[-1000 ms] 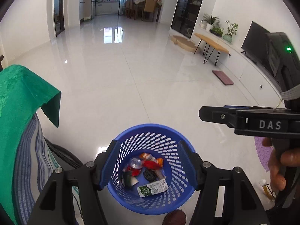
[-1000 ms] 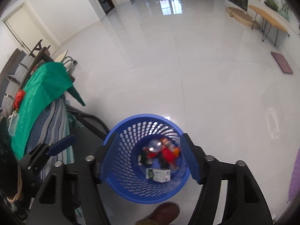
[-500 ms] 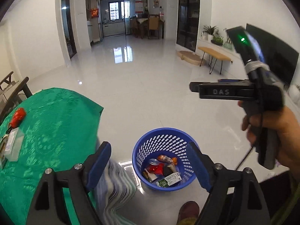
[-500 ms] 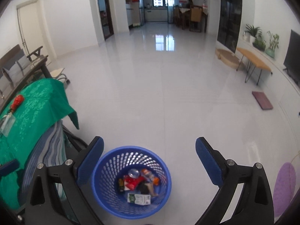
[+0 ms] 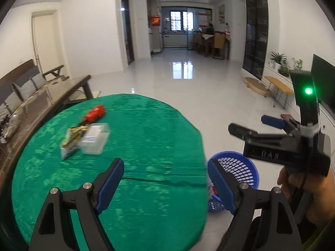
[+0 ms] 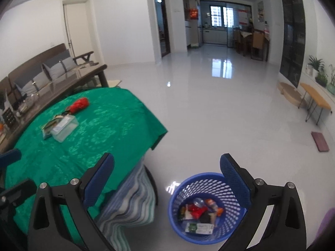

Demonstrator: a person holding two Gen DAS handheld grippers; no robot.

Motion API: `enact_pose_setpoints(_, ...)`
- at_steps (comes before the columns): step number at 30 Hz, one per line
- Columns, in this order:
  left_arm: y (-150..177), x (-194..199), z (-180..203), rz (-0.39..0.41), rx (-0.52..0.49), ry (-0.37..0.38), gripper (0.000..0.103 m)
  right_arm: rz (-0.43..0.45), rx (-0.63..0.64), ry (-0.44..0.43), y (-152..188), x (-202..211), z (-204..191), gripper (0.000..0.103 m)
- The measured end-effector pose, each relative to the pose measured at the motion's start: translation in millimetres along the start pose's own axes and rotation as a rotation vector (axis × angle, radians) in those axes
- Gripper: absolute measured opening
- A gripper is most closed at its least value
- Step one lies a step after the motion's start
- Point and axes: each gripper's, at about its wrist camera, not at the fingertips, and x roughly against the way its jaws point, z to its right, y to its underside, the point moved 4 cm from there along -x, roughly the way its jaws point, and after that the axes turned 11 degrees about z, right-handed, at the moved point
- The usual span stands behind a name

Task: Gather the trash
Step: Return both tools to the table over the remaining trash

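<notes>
A green-clothed round table holds a red wrapper, a clear plastic box and a snack packet, grouped at its far left. They also show in the right wrist view: wrapper, box, packet. A blue basket on the floor holds several pieces of trash; it also shows in the left wrist view. My left gripper is open and empty above the table's near edge. My right gripper is open and empty, above the floor between table and basket.
A dark wooden table and a sofa stand behind the green table. The white tiled floor stretches ahead. A low bench and plants line the right wall. A striped cloth hangs under the green cloth.
Both grippers rose from over the basket and swung left toward the table. The table's top and the items on it came into view. Both stayed open and empty.
</notes>
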Motion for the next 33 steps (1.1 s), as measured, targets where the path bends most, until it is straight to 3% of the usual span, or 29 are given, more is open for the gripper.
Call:
enact_pose_setpoints(11, 5, 31, -57, 0.030, 0.047, -0.115, 0.084, 0.038, 0.168, -0.069, 2, -10, -85, 0.101)
enact_pose_setpoints(33, 21, 20, -113, -0.007, 0.107, -0.204, 0.084, -0.018, 0.261, -0.155, 15, -42, -148, 0.101)
